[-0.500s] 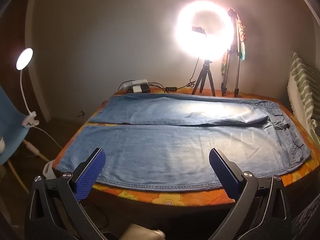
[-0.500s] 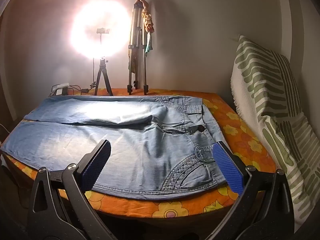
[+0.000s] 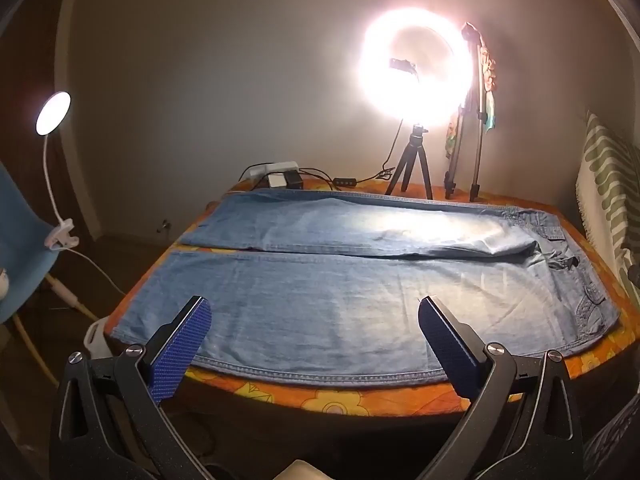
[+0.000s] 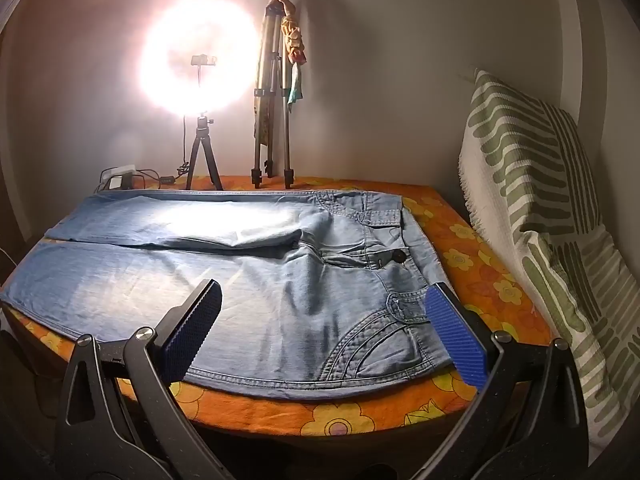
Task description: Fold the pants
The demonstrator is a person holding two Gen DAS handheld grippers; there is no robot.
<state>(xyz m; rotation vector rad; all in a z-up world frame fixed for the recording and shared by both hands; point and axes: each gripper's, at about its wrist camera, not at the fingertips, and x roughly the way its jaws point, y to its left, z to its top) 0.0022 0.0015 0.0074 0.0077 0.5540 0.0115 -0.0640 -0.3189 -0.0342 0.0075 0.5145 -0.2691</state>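
Blue jeans [image 3: 320, 308] spread flat across the table [image 3: 360, 400] under an orange flowered cloth, legs side by side, waistband toward the right end. Left gripper [image 3: 316, 320] above the near hem edge, fingers wide apart, empty. Right gripper [image 4: 324, 304] over the pocket area, fingers likewise spread, gripping nothing. Ring light [image 4: 199, 56] glaring behind.

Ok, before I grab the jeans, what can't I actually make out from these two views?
- Ring light, both views: glare washes out the phone holder at its centre and the denim under the bright patch.
- Jeans hems: right wrist view cuts them off at the left edge.
- Waistband, left wrist view: far right, small and warped by the lens.
- Front table edge: dark below the orange cloth.
- Both hands: out of frame.
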